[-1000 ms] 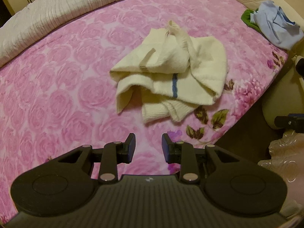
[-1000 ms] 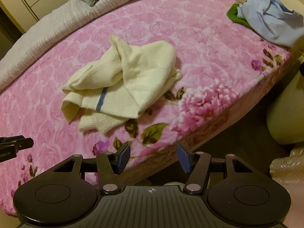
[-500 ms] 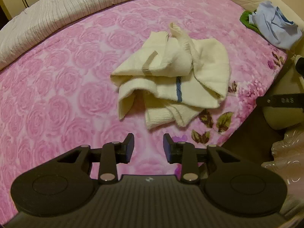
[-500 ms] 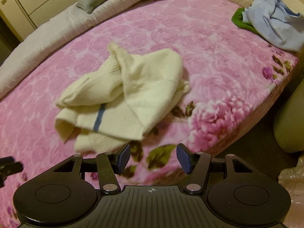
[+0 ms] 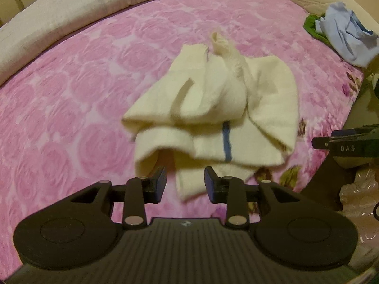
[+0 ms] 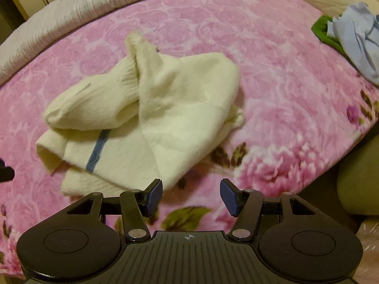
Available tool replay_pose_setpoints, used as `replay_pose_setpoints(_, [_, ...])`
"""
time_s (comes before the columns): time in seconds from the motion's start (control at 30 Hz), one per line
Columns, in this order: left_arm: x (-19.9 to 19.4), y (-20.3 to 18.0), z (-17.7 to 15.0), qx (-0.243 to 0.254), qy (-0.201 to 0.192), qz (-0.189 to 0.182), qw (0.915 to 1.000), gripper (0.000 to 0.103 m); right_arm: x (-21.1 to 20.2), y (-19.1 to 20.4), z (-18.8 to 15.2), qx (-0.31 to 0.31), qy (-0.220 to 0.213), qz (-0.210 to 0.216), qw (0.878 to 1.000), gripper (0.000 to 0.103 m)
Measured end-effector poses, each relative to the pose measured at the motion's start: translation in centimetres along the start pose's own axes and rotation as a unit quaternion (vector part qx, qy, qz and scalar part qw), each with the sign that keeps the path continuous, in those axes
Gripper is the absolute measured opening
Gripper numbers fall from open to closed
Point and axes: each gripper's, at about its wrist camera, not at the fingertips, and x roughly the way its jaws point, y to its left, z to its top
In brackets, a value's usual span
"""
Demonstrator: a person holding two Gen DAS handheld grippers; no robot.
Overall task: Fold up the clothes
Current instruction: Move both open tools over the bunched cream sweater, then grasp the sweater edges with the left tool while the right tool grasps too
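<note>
Home bedroom: pink floral-blanketed bed point(image 5: 94, 82)

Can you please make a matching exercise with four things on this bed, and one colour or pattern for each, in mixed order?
Things:
1. crumpled garment
2. bedspread
3. stripe on the crumpled garment
4. cloth under the far pile

Colours:
A. green
B. pink with roses
C. cream
D. blue

Pairs: 1-C, 2-B, 3-D, 4-A
</note>
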Motion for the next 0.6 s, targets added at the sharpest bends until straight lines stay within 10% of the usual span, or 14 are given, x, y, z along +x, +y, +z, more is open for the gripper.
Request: replay_pose_setpoints(0.6, [6.4, -1.1, 3.3, 0.132, -0.034, 0.002, 0.9906, 0.046, 6.0, 3.0, 0.9, -0.078, 0.018, -0.022, 0.997, 0.059])
